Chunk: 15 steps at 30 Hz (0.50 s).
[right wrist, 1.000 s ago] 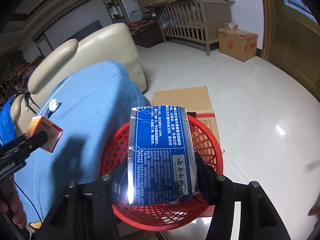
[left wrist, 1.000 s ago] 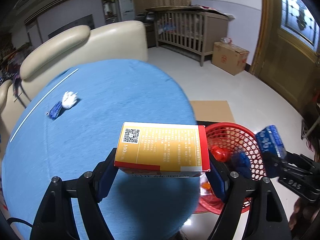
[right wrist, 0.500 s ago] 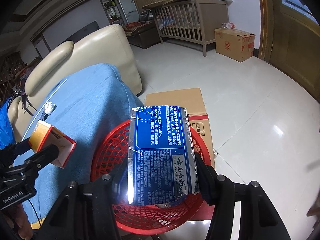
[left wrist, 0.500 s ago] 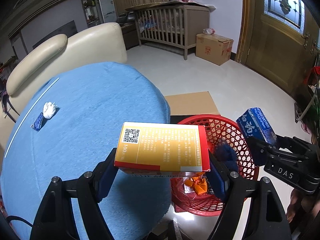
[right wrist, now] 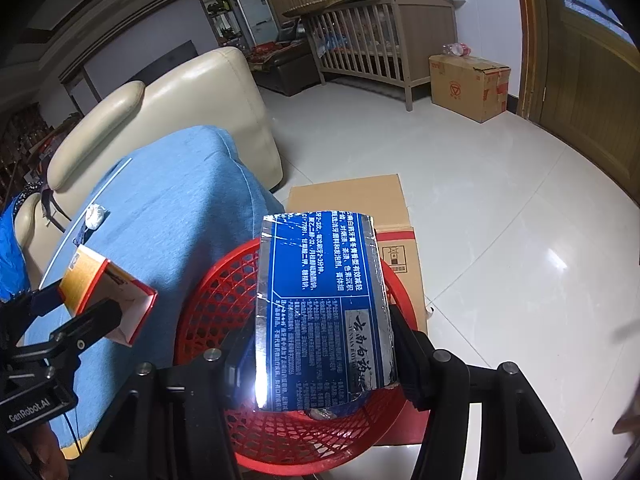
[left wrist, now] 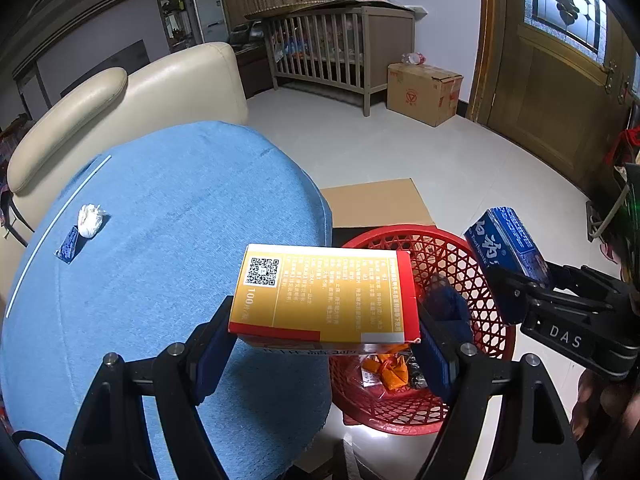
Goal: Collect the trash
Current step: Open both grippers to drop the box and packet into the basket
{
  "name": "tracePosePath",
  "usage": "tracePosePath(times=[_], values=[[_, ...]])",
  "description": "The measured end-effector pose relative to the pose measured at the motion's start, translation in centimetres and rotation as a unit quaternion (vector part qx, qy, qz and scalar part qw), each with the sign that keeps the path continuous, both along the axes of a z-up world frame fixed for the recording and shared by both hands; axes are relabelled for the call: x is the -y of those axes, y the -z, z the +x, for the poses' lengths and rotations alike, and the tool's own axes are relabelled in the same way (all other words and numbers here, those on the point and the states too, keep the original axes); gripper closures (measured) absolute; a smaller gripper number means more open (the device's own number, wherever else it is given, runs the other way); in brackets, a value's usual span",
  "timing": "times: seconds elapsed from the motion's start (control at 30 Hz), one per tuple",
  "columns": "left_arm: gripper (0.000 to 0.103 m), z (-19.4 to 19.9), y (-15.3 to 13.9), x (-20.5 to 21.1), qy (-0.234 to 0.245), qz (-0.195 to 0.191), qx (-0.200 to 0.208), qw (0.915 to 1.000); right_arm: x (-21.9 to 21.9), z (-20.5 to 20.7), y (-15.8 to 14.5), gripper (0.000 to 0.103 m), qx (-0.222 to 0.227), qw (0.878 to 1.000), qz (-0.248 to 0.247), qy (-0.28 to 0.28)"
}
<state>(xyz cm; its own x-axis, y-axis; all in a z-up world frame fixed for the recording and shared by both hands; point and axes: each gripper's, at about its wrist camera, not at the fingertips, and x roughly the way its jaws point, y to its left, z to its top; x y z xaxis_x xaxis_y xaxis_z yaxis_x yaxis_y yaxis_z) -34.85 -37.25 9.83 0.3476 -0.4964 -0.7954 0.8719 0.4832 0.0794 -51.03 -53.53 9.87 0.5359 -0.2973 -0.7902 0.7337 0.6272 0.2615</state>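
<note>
My left gripper (left wrist: pixel 324 340) is shut on a yellow and red carton (left wrist: pixel 324 292) with a QR code, held over the edge of the blue-covered table (left wrist: pixel 160 240) beside the red mesh basket (left wrist: pixel 480 268). The carton (right wrist: pixel 108 300) and left gripper (right wrist: pixel 68 320) also show at the left of the right wrist view. My right gripper (right wrist: pixel 320 356) is shut on a blue toothpaste box (right wrist: pixel 324 304), held above the basket (right wrist: pixel 216 304). That box (left wrist: pixel 508 244) hangs over the basket's right rim in the left wrist view. Orange wrappers (left wrist: pixel 384 368) lie inside the basket.
A crumpled white tissue (left wrist: pixel 90 220) and a small blue packet (left wrist: pixel 70 244) lie on the table's far left. Flat cardboard (left wrist: pixel 376 204) lies on the floor behind the basket. A cream sofa (left wrist: pixel 140 92), a wooden crib (left wrist: pixel 340 44) and a cardboard box (left wrist: pixel 424 92) stand further back.
My left gripper has carried the yellow carton rightward, from over the table towards the basket's edge. The right gripper and its blue box have stayed over the basket.
</note>
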Motion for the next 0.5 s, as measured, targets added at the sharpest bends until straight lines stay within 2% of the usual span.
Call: tracePosePath(times=[0.13, 0.27, 0.5], values=[[0.021, -0.1, -0.1, 0.1, 0.004, 0.001, 0.000, 1.0000, 0.1, 0.4, 0.8, 0.041, -0.007, 1.000, 0.010, -0.003], [0.021, -0.1, 0.1, 0.4, 0.008, 0.000, -0.009, 0.9999, 0.6, 0.3, 1.5, 0.027, 0.001, 1.000, 0.028, 0.003], [0.021, -0.4, 0.7, 1.7, 0.023, 0.005, -0.029, 0.9993, 1.9, -2.6, 0.0, 0.026, 0.044, 0.997, 0.035, 0.047]])
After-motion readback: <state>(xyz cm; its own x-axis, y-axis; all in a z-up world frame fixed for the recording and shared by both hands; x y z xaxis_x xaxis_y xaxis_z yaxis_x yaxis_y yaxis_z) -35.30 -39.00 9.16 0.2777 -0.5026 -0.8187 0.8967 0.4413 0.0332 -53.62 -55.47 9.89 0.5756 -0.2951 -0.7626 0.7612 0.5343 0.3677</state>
